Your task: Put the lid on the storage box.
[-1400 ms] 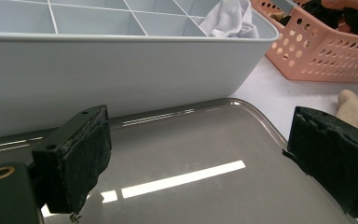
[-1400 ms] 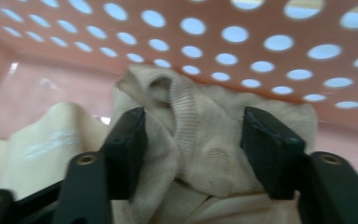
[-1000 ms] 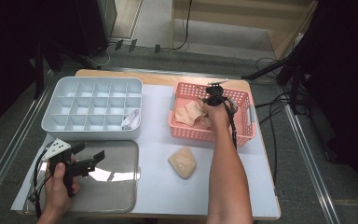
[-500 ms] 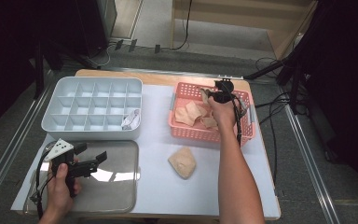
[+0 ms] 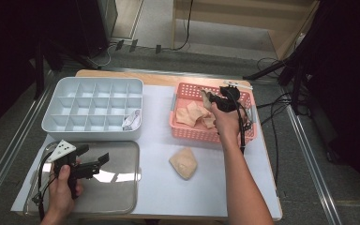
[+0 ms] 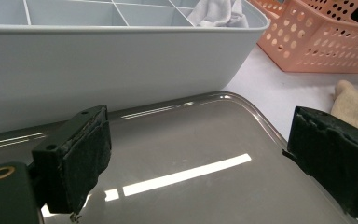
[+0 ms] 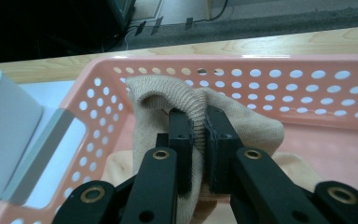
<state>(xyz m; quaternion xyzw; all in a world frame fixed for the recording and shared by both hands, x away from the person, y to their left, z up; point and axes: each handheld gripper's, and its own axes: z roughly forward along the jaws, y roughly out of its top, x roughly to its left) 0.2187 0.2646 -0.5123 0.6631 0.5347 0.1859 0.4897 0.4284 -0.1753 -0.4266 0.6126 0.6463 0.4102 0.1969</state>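
Observation:
My right gripper (image 5: 208, 97) hangs over the pink basket (image 5: 206, 135), shut on a beige knitted sock (image 7: 168, 93) that is pinched and folded between its two jaws (image 7: 199, 119). More beige socks (image 5: 192, 114) lie inside the basket below it. Another beige sock (image 5: 183, 162) rests on the white table cover in front of the basket. My left gripper (image 5: 93, 153) is held low over a shiny metal tray (image 5: 117, 187), open with nothing between its pads (image 6: 79, 154); the left gripper view shows bare tray (image 6: 191, 135) in the gap.
A grey box of several compartments (image 5: 89, 132) stands behind the tray, with a white cloth (image 5: 132, 119) in its front right cell. The basket's perforated wall (image 7: 284, 79) rises behind the held sock. Cables trail off the table's right side.
My right gripper has risen out of the basket with the beige sock and shifted toward the basket's far right. The left gripper has stayed over the tray.

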